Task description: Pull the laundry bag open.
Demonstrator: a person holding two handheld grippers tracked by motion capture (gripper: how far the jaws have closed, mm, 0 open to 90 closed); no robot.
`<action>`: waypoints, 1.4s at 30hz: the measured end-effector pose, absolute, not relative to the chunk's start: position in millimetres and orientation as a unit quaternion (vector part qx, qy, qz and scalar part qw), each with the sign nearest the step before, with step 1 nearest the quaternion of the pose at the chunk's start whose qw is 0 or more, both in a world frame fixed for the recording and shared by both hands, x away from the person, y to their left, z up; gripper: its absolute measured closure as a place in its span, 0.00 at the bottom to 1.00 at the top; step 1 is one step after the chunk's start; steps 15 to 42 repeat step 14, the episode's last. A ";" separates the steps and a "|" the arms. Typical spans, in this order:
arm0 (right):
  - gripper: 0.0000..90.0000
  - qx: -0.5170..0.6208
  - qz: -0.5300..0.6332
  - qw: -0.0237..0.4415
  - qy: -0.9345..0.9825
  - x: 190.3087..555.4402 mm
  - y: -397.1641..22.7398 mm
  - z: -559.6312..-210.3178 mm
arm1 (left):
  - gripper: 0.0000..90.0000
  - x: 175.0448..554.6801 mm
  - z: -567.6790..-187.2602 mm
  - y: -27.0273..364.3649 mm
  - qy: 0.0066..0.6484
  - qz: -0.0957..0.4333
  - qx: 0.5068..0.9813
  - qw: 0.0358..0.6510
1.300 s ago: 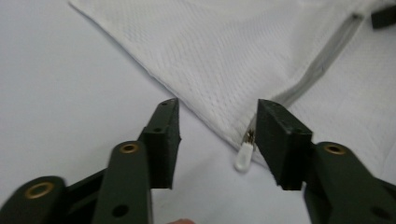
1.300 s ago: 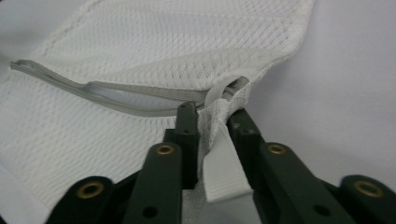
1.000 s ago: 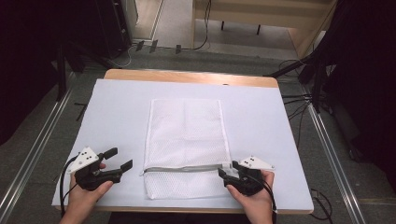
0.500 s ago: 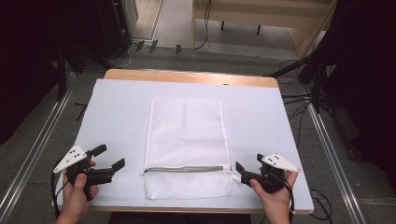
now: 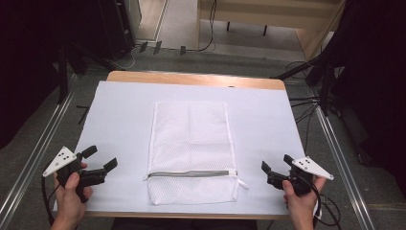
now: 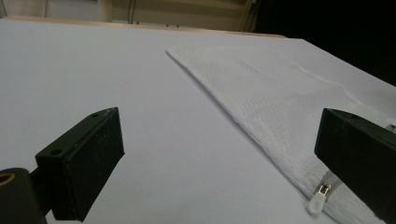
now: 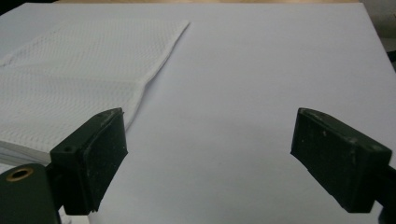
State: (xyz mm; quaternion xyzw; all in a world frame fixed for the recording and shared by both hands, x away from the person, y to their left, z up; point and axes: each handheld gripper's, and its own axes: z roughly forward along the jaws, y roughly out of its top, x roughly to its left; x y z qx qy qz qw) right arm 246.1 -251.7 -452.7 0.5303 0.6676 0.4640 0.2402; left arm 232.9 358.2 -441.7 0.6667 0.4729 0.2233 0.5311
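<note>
Right now the white mesh laundry bag (image 5: pixel 190 150) lies flat mid-table on the white table cover (image 5: pixel 124 110), zipper (image 5: pixel 191 173) running across its near end, closed as far as I can see. Left gripper (image 5: pixel 101 163) sits near the front-left corner, jaws spread wide, holding nothing, well clear of the bag's left edge. Right gripper (image 5: pixel 276 169) mirrors it at front-right, also wide and empty, apart from the bag (small white zipper pull (image 5: pixel 242 183) pokes out toward it). Left gripper view catches another pull tab (image 6: pixel 316 201) at the zipper's end, just beside its right jaw. Both hands (image 5: pixel 72 196) grip the handles low.
</note>
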 end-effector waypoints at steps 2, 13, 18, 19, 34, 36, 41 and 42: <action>0.12 0.533 0.467 0.241 0.663 246.9 -260.7 -455.0 | 0.02 233.1 -442.0 361.3 0.473 0.230 0.665 0.530; 0.12 0.558 0.453 0.243 0.651 250.3 -273.6 -465.3 | 0.00 235.6 -445.0 369.1 0.479 0.228 0.663 0.528; 0.12 0.557 0.454 0.243 0.651 250.8 -273.5 -465.4 | 0.00 235.6 -445.2 368.7 0.478 0.229 0.664 0.527; 0.12 0.557 0.454 0.243 0.651 250.8 -273.5 -465.4 | 0.00 235.6 -445.2 368.7 0.478 0.229 0.664 0.527; 0.12 0.557 0.454 0.243 0.651 250.8 -273.5 -465.4 | 0.00 235.6 -445.2 368.7 0.478 0.229 0.664 0.527; 0.12 0.557 0.454 0.243 0.651 250.8 -273.5 -465.4 | 0.00 235.6 -445.2 368.7 0.478 0.229 0.664 0.527; 0.12 0.557 0.454 0.243 0.651 250.8 -273.5 -465.4 | 0.00 235.6 -445.2 368.7 0.478 0.229 0.664 0.527; 0.12 0.557 0.454 0.243 0.651 250.8 -273.5 -465.4 | 0.00 235.6 -445.2 368.7 0.478 0.229 0.664 0.527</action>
